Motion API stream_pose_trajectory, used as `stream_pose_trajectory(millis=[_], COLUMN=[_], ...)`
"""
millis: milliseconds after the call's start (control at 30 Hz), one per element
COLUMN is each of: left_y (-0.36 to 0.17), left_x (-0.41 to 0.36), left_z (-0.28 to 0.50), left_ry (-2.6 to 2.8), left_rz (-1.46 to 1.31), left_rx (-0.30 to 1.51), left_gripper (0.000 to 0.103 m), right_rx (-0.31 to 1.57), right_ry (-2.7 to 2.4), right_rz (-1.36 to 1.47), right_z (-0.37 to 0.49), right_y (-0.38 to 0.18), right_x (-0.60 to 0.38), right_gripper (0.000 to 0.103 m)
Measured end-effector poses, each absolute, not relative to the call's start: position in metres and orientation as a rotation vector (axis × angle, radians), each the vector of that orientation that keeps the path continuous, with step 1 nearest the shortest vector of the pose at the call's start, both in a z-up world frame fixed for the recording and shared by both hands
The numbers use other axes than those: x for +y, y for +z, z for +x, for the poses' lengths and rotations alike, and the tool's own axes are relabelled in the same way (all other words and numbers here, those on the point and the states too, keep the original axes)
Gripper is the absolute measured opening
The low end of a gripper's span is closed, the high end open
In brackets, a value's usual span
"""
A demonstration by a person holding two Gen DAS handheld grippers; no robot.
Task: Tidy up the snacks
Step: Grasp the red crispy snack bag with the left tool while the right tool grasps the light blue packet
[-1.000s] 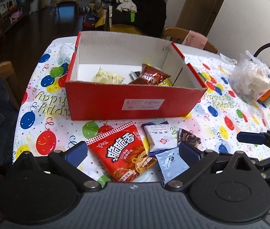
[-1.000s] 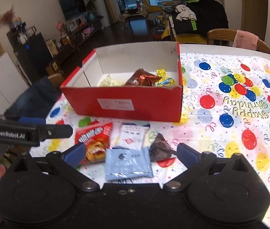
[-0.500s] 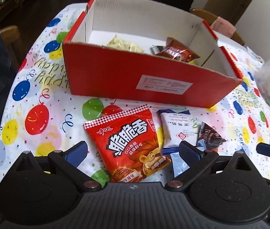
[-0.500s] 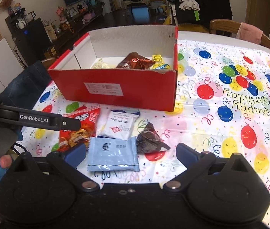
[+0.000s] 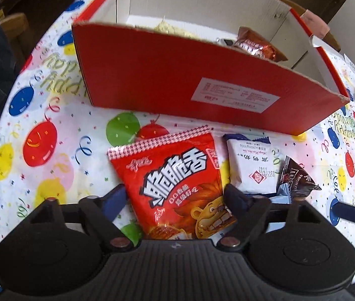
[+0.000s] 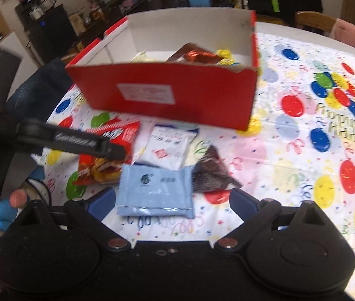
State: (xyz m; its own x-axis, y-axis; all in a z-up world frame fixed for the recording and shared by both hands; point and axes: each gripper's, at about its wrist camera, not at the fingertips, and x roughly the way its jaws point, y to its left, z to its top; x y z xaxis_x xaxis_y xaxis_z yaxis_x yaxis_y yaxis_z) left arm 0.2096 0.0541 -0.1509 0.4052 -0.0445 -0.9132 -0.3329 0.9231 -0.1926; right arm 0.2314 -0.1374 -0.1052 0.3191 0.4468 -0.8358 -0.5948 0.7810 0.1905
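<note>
The left gripper (image 5: 175, 198) was wide open and held nothing; its fingers stood on both sides of the red snack bag (image 5: 175, 185), probably to close on it. The bag lay flat on the balloon tablecloth (image 5: 39, 135), just in front of the red cardboard box (image 5: 177, 80), where some snacks already lay. The right gripper (image 6: 172, 200) was also open and empty, above the light blue packet (image 6: 155, 190).

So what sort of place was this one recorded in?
Most likely a lived-in home dining area: a table under a balloon-print birthday tablecloth, wooden dining chairs, and a dark cabinet with kitchenware behind the red cardboard box.
</note>
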Motion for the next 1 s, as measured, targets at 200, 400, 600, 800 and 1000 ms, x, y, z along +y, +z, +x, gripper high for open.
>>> stream_pose_trajectory(millis=[200, 400, 600, 800, 1000], left_y=[-0.153, -0.153, -0.153, -0.15, -0.149], left_x=[0.053, 0.049, 0.051, 0.056, 0.063], left_z=[0.211, 0.214, 0.211, 0.204, 0.196], left_ry=[0.179, 0.15, 0.13, 0.123, 0.137], left_rz=[-0.385, -0.372, -0.379, -0.366, -0.376], left_rx=[1.158, 1.165, 1.161, 1.16, 1.161], left_gripper=[0.08, 0.075, 0.069, 0.065, 0.065], right_rx=[1.067, 1.086, 1.103, 1.102, 1.105], right_ry=[0.712, 0.678, 0.657, 0.64, 0.614], right_rz=[-0.202, -0.203, -0.232, -0.26, -0.281], right_z=[0.229, 0.237, 0.238, 0.237, 0.235], right_y=[-0.115, -0.127, -0.138, -0.145, -0.149], right_x=[-0.118, -0.108, -0.1, -0.095, -0.089], right_gripper=[0.096, 0.096, 0.096, 0.095, 0.085])
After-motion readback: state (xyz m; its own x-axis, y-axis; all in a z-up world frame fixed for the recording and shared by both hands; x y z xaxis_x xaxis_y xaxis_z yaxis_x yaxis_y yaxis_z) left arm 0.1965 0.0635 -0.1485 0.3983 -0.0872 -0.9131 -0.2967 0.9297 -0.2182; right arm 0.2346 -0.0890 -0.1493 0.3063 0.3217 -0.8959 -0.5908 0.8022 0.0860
